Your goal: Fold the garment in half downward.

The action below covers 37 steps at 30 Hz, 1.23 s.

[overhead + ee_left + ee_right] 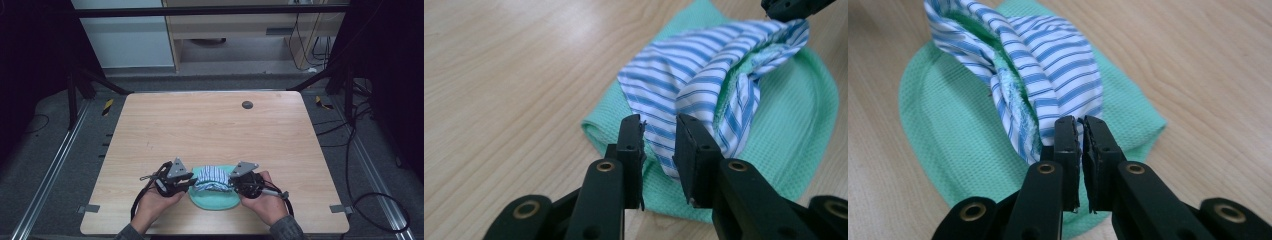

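Lying near the surface's (150,125) front edge, about midway along it, a green cloth (215,200) bears a bunched striped cloth (212,178) on top; left claw (659,135) at the striped cloth's one end, jaws narrowly parted with a fold hanging between them, not clamped; right claw (1080,131) at the opposite end, jaws nearly together, nipping the striped hem; both hands (155,202) rest low by the front edge.
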Motion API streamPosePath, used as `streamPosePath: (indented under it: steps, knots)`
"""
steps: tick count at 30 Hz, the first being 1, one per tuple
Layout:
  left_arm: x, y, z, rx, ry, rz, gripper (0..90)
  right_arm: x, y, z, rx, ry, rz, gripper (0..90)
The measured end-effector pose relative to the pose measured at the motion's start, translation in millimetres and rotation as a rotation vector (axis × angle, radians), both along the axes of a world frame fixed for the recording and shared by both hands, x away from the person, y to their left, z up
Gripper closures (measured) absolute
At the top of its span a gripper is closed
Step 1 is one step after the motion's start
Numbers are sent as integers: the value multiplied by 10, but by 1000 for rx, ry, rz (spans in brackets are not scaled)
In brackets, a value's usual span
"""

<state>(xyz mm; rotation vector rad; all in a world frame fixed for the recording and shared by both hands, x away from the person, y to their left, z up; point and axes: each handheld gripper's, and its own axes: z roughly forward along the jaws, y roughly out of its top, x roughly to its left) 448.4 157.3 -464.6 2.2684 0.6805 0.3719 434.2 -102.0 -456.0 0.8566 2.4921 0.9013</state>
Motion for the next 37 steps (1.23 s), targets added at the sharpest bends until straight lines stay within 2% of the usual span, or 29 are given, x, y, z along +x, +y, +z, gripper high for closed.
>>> streamPosePath:
  steps: [4, 6, 10, 11, 14, 15, 18, 20, 22, 23, 24, 27, 30, 32, 34, 37]
  knots:
    - [-18, -15, -107, 36, 27, -19, 735, -18, 36, -62, -13, 9, 12, 850]
    - [-18, -5, -135, 32, 27, -8, 729, -22, 40, -94, -13, 15, 14, 844]
    - [1, 81, -137, 43, -4, 35, 678, -20, -13, -123, 7, 8, -2, 797]
    - [15, 117, -140, 54, -16, 54, 606, -18, -61, -132, 8, 1, -18, 751]
    - [65, 246, -162, 71, -33, 130, 467, 0, -180, -153, 15, -7, -56, 666]
    - [82, 289, -171, 75, -35, 151, 411, 12, -250, -159, 24, -10, -85, 600]
    - [156, 498, -211, 76, -34, 234, 311, 49, -416, -177, 43, -16, -154, 473]
    - [201, 617, -234, 68, -31, 285, 248, 79, -530, -204, 44, -32, -217, 326]
    - [251, 738, -255, 85, -25, 331, 188, 121, -641, -248, 38, -47, -278, 245]
    - [270, 778, -269, 80, -22, 349, 154, 153, -707, -283, 38, -46, -318, 181]
    - [298, 843, -295, 70, -16, 373, 143, 179, -744, -310, 45, -37, -339, 156]
    - [351, 962, -359, 51, 4, 418, 111, 280, -890, -434, 81, 12, -395, 118]
    - [405, 1039, -408, -3, 45, 450, 61, 330, -947, -505, 98, 28, -436, 76]
    - [433, 1054, -439, -22, 40, 449, 3, 361, -976, -534, 123, 33, -452, 41]
    - [437, 1057, -441, -24, 38, 449, 0, 382, -973, -556, 131, 24, -466, 0]
    - [437, 1056, -441, -24, 37, 449, 0, 391, -968, -570, 136, 12, -472, 0]
